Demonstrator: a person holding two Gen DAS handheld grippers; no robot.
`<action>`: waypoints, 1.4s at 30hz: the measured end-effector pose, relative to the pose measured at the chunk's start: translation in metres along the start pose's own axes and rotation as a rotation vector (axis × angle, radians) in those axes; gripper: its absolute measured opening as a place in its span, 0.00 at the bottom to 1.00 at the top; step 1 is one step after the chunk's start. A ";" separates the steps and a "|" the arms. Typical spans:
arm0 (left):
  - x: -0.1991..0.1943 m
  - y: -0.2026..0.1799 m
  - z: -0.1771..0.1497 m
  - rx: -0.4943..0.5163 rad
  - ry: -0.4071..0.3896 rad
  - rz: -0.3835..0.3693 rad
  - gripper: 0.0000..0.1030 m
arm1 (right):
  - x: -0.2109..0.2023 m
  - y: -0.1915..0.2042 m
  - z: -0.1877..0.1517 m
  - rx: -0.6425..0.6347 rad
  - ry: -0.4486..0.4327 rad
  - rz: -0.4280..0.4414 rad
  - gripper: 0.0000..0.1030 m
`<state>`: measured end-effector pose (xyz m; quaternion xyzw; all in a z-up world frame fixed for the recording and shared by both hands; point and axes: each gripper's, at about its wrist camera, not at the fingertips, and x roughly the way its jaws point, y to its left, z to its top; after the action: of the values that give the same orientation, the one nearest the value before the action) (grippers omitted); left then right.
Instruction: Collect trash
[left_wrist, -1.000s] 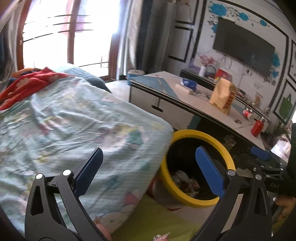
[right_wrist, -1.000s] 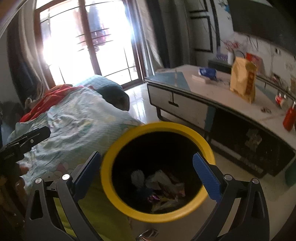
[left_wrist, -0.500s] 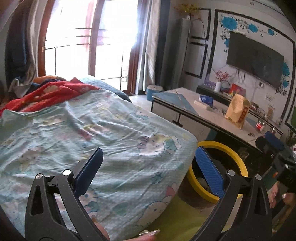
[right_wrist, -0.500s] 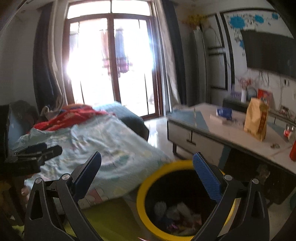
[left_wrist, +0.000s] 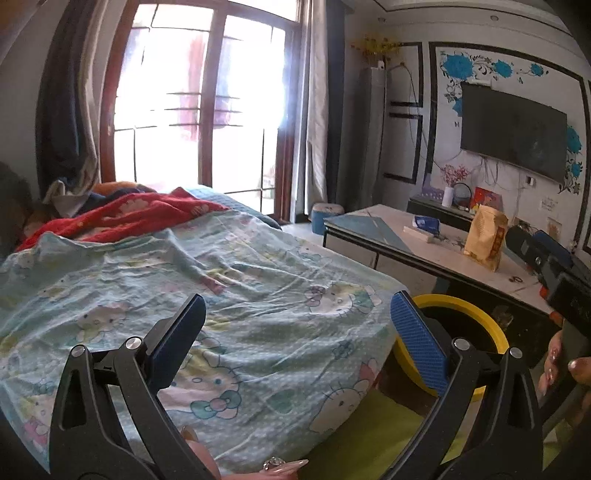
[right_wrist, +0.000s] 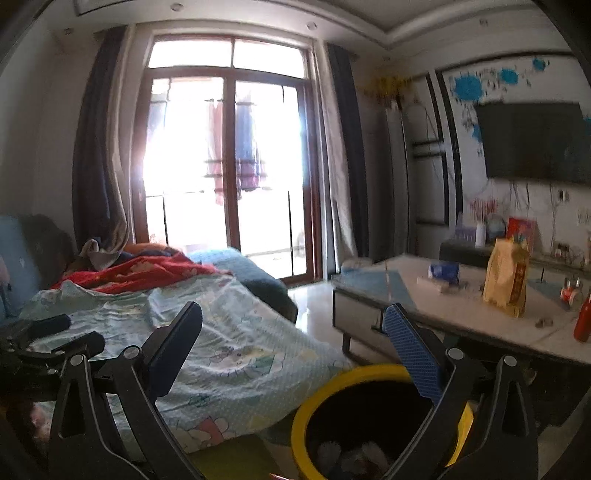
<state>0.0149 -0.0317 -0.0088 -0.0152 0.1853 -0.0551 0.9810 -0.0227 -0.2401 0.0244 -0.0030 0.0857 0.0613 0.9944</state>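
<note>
Both my tools, left (left_wrist: 295, 332) and right (right_wrist: 291, 339), hang wide open and empty above the bed (left_wrist: 221, 280), with the yellow-rimmed trash bin (right_wrist: 369, 373) low and just ahead-right of my right tool, the nearer one.

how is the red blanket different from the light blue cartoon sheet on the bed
The red blanket is bunched in a heap near the window end; the light blue sheet lies spread over most of the bed. The red blanket is bright red with pale shapes; the sheet is pale blue with cartoon cats. Both are wrinkled.
</note>
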 end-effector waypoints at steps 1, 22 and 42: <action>-0.001 0.000 -0.001 -0.001 -0.007 0.003 0.89 | -0.002 0.002 -0.003 -0.009 -0.009 -0.008 0.94; -0.001 0.001 -0.007 -0.018 -0.009 -0.003 0.89 | 0.003 0.007 -0.026 -0.014 0.034 -0.010 0.94; -0.001 0.001 -0.007 -0.018 -0.009 -0.005 0.89 | 0.001 0.004 -0.027 -0.003 0.041 -0.018 0.94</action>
<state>0.0112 -0.0304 -0.0148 -0.0249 0.1816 -0.0559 0.9815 -0.0270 -0.2369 -0.0025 -0.0062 0.1059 0.0523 0.9930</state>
